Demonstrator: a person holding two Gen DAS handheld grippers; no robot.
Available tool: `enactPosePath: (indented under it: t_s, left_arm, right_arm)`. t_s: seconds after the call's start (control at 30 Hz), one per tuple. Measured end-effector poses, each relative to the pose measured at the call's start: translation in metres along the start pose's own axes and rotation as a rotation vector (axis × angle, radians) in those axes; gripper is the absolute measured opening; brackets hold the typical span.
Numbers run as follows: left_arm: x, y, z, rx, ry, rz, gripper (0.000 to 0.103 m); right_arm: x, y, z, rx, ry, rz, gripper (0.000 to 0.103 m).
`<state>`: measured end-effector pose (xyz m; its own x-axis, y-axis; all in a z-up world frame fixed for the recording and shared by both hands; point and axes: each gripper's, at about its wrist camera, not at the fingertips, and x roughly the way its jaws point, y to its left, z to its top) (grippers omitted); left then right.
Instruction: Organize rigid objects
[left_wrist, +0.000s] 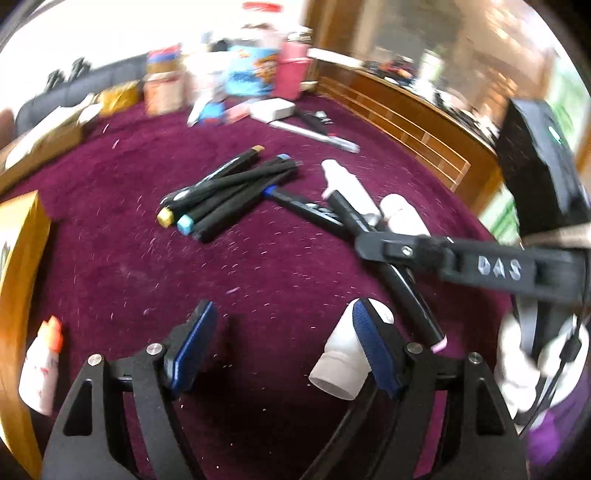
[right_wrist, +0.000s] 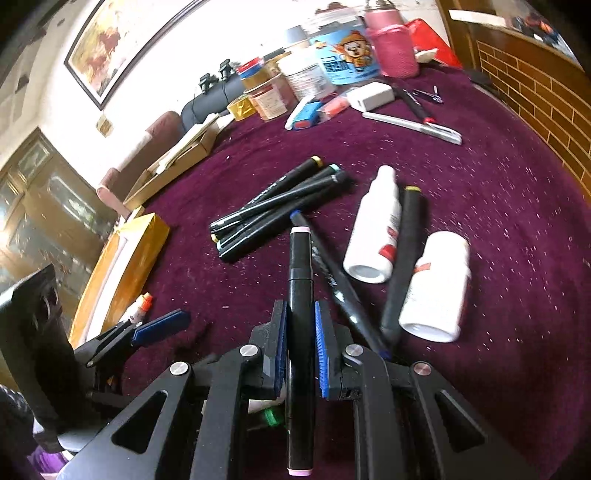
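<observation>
Both wrist-mounted, angled steeply down, close over the maroon tabletop (left_wrist: 258, 266). Shared ahead of each hand-held gripper: marker pile (left_wrist: 225, 195) (right_wrist: 273, 210), far clutter, each other's fingers.

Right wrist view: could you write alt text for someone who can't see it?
The right gripper is shut on a black marker with pink caps above a purple cloth. Ahead lie a marker pile and two white bottles.

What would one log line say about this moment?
left gripper: open, empty | right gripper: shut on pink-capped marker | marker pile: on purple cloth
</observation>
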<state>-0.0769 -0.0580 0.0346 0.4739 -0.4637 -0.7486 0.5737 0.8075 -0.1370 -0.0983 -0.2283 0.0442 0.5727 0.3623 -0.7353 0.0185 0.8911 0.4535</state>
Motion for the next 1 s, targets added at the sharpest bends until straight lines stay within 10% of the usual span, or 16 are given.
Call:
enactPosePath:
  t_s: [0.1,0.43,0.63,0.77,0.9,1.0]
  left_arm:
    - [0.009,-0.012,0.004,0.084,0.016,0.067,0.075]
    - [-0.021,-0.008,-0.001,0.09,-0.018,-0.196,0.075]
    - [0.001,-0.02,-0.006,0.191,0.059,-0.148,0.076]
    - [0.016,-0.036,-0.011,0.261,0.11,-0.118,0.065]
    - [0.018,-0.044,-0.009,0.273,0.102,-0.101,0.032]
    - [0.015,-0.03,-0.005,0.18,0.105,-0.138,0.031]
  right_arm:
    - [-0.001,-0.006,0.0,0.016,-0.001,0.019,0.013]
    - [-0.011,-0.017,-0.008,0.047,-0.02,0.079,0.013]
    - [-0.007,-0.023,-0.009,0.078,-0.019,0.103,0.013]
    - [-0.009,-0.022,-0.011,0.073,-0.02,0.097,0.013]
    - [-0.007,-0.019,-0.012,0.077,-0.012,0.106,0.013]
    - [-0.008,-0.017,-0.012,0.089,-0.007,0.153,0.013]
